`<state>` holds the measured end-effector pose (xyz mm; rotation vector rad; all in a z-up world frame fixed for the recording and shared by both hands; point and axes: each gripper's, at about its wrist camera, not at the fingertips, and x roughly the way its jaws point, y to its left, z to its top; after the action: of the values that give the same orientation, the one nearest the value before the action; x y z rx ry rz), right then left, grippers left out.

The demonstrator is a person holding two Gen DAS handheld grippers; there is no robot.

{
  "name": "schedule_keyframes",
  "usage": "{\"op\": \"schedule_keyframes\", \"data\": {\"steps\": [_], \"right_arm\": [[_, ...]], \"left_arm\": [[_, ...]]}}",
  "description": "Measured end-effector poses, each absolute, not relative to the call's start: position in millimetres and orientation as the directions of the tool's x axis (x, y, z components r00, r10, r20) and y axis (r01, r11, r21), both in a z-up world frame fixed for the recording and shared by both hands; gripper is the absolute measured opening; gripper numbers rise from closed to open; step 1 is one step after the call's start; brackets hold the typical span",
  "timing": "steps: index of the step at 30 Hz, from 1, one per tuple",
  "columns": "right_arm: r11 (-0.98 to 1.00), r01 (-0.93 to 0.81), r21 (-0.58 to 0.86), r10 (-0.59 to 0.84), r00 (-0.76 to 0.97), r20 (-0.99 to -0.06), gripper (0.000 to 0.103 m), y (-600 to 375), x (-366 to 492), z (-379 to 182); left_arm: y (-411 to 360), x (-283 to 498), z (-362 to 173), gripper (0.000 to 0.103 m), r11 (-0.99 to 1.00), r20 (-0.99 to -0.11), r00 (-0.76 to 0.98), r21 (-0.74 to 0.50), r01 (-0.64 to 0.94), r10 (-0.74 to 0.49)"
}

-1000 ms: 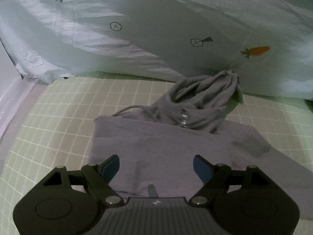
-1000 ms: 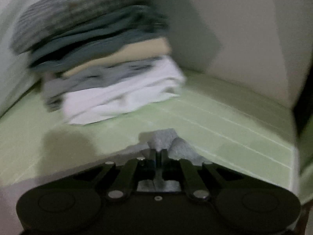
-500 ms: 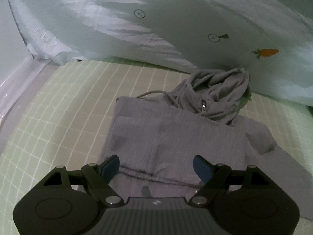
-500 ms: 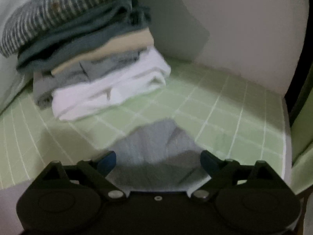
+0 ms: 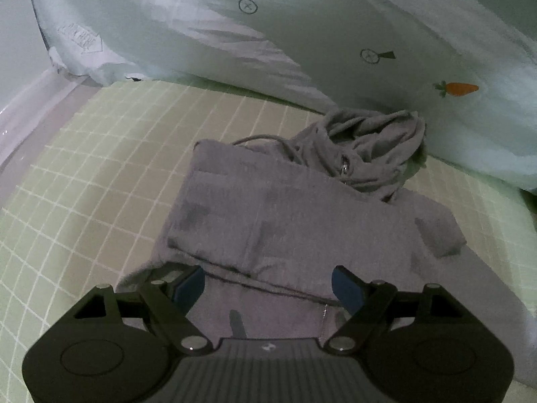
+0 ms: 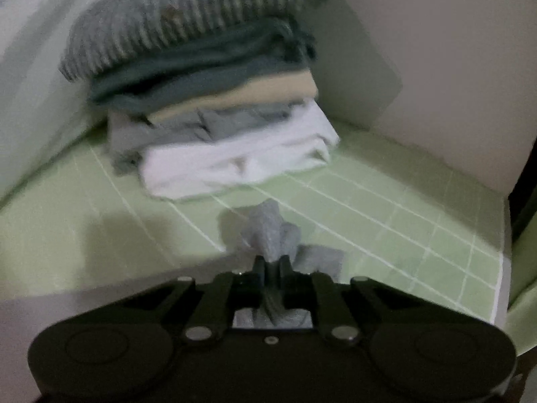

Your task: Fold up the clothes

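The grey hoodie (image 5: 302, 221) is lying on the green checked bed sheet (image 5: 100, 174), body partly folded over, hood (image 5: 372, 147) bunched up at the far end right against a pale pillow (image 5: 302, 33) with little carrot prints. The left gripper (image 5: 268, 285) hangs over the near hem with its jaws wide apart, nothing between them. The right gripper (image 6: 272, 265) is clamped tight on a pinch of the grey fabric (image 6: 268, 228). Past it there's a stack of folded clothes (image 6: 218, 100) near the wall (image 6: 436, 50), striped one on top, white one at the bottom.
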<state>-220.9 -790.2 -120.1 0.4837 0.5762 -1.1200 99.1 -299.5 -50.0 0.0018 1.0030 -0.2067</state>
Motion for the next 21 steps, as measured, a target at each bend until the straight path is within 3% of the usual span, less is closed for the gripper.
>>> {"op": "schedule_keyframes", "data": {"steps": [3, 7, 11, 15, 17, 18, 19, 21], "right_arm": [[0.425, 0.893, 0.15, -0.667, 0.421, -0.614, 0.008, -767.9, -195.1, -101.2], [0.575, 0.762, 0.297, -0.521, 0.621, -0.586, 0.008, -720.2, -139.0, -82.4], [0.727, 0.526, 0.441, -0.271, 0.811, -0.519, 0.008, -654.5, -73.8, -57.9], [0.834, 0.253, 0.49, -0.008, 0.894, -0.447, 0.009, -584.3, -9.9, -31.3], [0.877, 0.146, 0.457, 0.082, 0.893, -0.443, 0.022, -552.9, 15.9, -27.1], [0.893, 0.123, 0.433, 0.102, 0.882, -0.461, 0.047, -539.5, 27.3, -28.5], [0.901, 0.144, 0.41, 0.088, 0.864, -0.496, 0.066, -531.3, 33.2, -33.9], [0.902, 0.202, 0.382, 0.052, 0.826, -0.561, 0.071, -524.3, 34.1, -46.1]], "left_arm": [[-297.0, 98.1, -53.3, 0.083, 0.981, -0.839, 0.516, -0.097, 0.17, -0.172], [-292.1, 98.3, -56.7, 0.083, 0.983, -0.843, 0.511, -0.104, 0.154, -0.169], [-285.0, 98.8, -54.6, 0.083, 0.983, -0.834, 0.524, -0.108, 0.148, -0.171], [-275.5, 103.2, -53.3, 0.083, 0.986, -0.828, 0.535, -0.12, 0.119, -0.166], [-270.6, 105.3, -54.0, 0.083, 0.987, -0.828, 0.536, -0.129, 0.1, -0.163], [-267.8, 106.0, -54.8, 0.083, 0.987, -0.83, 0.534, -0.134, 0.088, -0.16], [-265.8, 106.0, -55.1, 0.083, 0.987, -0.831, 0.533, -0.136, 0.079, -0.158], [-261.1, 104.3, -55.0, 0.083, 0.989, -0.83, 0.538, -0.134, 0.066, -0.149]]}}
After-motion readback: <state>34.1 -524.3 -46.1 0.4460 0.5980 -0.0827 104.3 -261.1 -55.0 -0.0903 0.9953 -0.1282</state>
